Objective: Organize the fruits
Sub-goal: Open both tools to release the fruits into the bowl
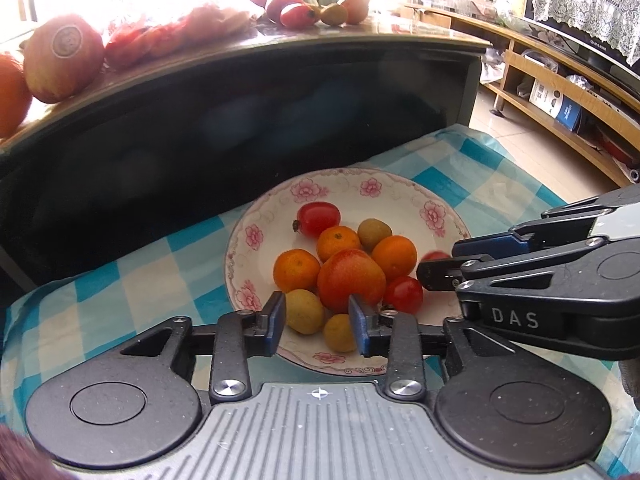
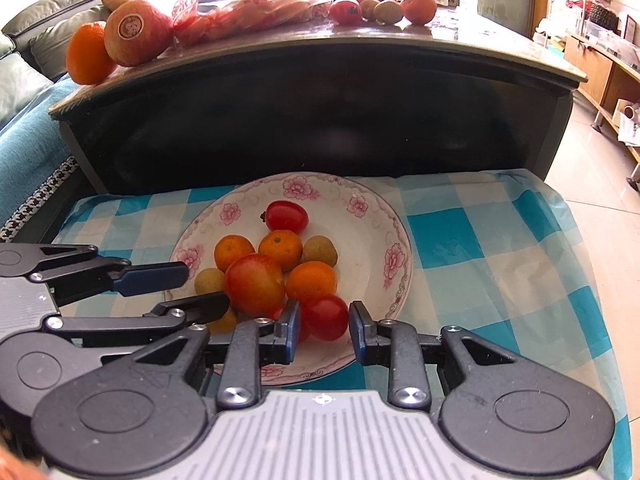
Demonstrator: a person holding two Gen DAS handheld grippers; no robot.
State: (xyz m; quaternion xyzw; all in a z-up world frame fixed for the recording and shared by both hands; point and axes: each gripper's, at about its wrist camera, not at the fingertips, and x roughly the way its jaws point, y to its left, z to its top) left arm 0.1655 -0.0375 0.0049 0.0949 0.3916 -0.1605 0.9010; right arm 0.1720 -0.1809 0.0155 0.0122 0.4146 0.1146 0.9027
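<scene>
Resting on a blue-and-white checked cloth (image 2: 480,240), the glossy floral-rimmed plate (image 2: 384,224) holds smooth round fruits (image 2: 256,286). Left gripper (image 1: 318,322) and right gripper (image 2: 324,334) hover with jaws open, empty, before a dark worktop (image 2: 320,52).

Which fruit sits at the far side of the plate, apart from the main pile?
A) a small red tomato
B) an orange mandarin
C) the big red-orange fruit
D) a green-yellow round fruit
A: the small red tomato lies alone toward the far rim of the plate, beyond the clustered pile.
</scene>
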